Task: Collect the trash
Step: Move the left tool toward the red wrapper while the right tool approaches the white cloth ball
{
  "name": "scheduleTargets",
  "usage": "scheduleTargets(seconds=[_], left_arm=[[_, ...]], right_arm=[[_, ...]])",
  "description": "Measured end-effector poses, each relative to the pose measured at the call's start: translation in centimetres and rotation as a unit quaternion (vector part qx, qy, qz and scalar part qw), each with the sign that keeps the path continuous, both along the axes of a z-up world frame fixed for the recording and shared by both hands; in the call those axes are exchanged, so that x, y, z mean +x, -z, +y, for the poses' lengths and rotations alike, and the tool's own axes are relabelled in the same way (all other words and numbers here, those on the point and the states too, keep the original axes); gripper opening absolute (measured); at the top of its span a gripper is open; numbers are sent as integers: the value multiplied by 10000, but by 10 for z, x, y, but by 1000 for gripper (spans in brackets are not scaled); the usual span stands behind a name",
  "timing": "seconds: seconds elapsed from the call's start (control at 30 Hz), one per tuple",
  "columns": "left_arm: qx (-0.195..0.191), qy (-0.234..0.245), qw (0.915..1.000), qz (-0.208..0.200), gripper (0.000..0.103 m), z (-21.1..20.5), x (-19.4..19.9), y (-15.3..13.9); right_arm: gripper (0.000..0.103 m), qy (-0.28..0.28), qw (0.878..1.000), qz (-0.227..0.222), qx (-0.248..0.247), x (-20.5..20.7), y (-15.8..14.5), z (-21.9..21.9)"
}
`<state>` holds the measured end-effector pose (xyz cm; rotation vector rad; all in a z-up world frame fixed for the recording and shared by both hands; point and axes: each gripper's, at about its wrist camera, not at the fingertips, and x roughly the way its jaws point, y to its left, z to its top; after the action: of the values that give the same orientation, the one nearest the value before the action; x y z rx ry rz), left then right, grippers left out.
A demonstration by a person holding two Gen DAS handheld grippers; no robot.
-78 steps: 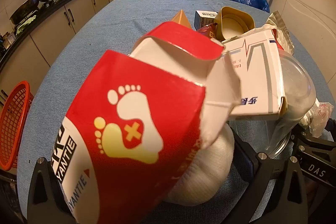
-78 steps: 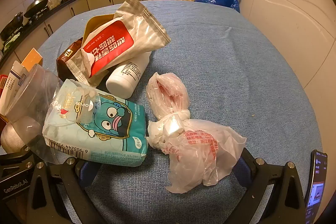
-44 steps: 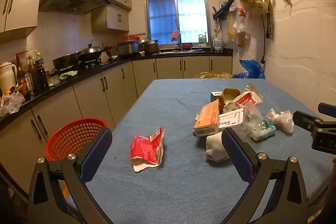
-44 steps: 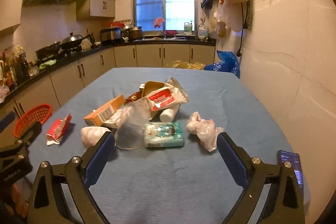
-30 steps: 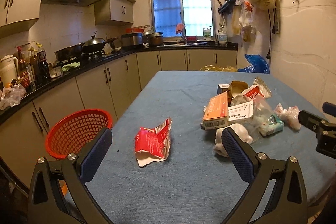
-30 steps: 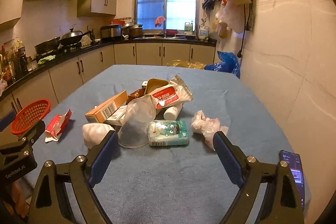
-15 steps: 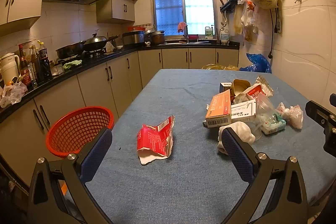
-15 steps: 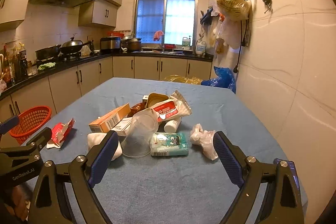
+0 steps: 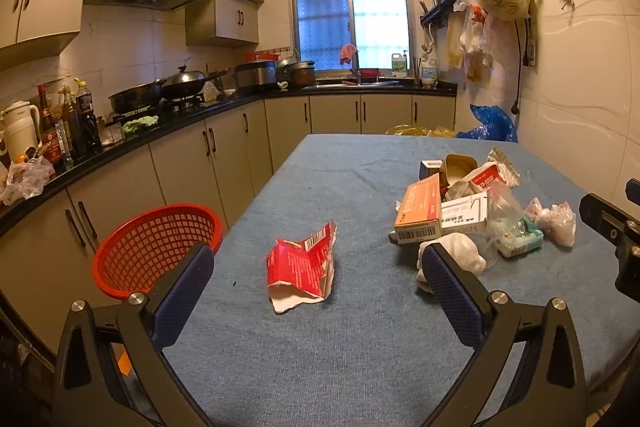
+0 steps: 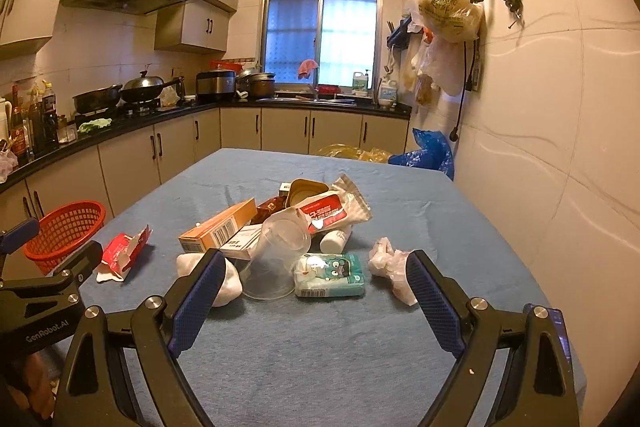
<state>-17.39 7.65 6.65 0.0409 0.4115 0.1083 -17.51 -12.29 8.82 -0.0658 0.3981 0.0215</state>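
Note:
A torn red carton (image 9: 302, 265) lies alone on the blue tablecloth; it also shows in the right wrist view (image 10: 122, 253). A trash pile sits to its right: an orange box (image 9: 420, 213), a white box (image 9: 464, 215), a clear plastic cup (image 10: 280, 253), a teal tissue pack (image 10: 330, 275), a red-and-white pouch (image 10: 332, 213), a knotted plastic bag (image 10: 390, 265) and a white wad (image 9: 452, 259). A red mesh basket (image 9: 156, 247) stands off the table's left edge. My left gripper (image 9: 318, 287) is open and empty, held back from the carton. My right gripper (image 10: 316, 297) is open and empty, short of the pile.
The blue-clothed table (image 9: 344, 171) runs toward the window. Kitchen cabinets and a counter with pans (image 9: 168, 93) line the left and back. A tiled wall (image 10: 560, 147) with hanging bags borders the right. A phone (image 10: 556, 323) lies at the table's near right corner.
The left gripper let go of the red carton, which now lies on the table. Both grippers pulled well back and up from the pile; in the last half second they barely moved.

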Motion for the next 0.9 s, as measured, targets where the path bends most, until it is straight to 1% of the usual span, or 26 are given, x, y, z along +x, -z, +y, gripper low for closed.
scheduleTargets(seconds=[0.2, 0.9], left_arm=[[-2, -9, 9999, 117, 103, 2, 4, 3], [14, -40, 9995, 328, 103, 7, 16, 12]], right_arm=[[94, -42, 9998, 186, 50, 6, 6, 0], [94, -121, 9991, 404, 72, 21, 17, 3]])
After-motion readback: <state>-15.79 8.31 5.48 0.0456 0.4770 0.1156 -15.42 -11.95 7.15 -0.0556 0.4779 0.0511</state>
